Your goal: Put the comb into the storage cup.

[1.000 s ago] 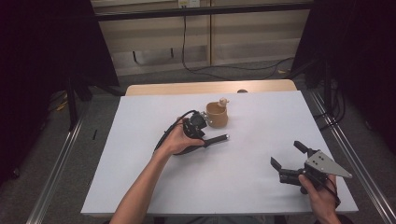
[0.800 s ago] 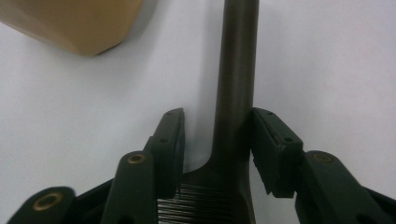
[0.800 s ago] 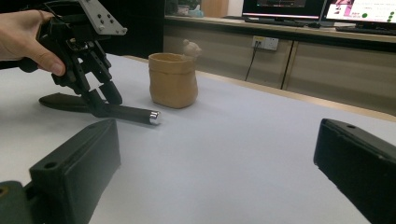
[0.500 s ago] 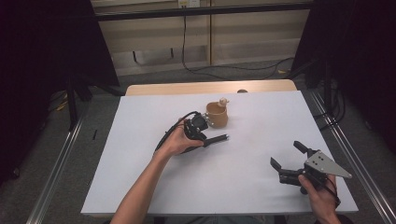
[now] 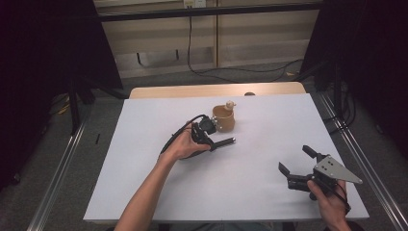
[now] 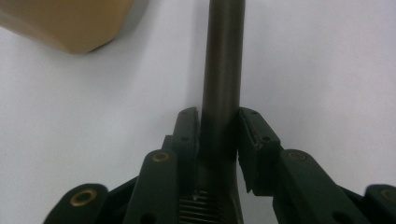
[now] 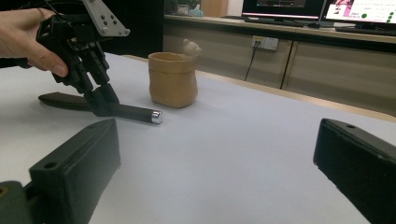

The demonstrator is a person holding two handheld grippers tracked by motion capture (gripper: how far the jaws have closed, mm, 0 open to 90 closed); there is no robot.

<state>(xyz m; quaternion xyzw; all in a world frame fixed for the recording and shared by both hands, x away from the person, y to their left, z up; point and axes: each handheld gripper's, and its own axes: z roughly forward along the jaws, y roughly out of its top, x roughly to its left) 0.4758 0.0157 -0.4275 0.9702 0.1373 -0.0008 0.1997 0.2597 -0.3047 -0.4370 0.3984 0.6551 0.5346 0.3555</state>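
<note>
Between the left gripper's (image 6: 219,135) fingers (image 6: 254,140) lies the dark handle (image 6: 223,60).

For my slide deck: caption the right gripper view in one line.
Left gripper closing its jaws around a dark tool handle lying on the white table, beside a tan cup.

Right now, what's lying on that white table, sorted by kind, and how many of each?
Tan, soft-looking round pot with a small figure on its rim: 1
Long dark tool with a black handle and silver end cap: 1
Hand-held black claws, left claw and right claw: 2
Total: 4
</note>
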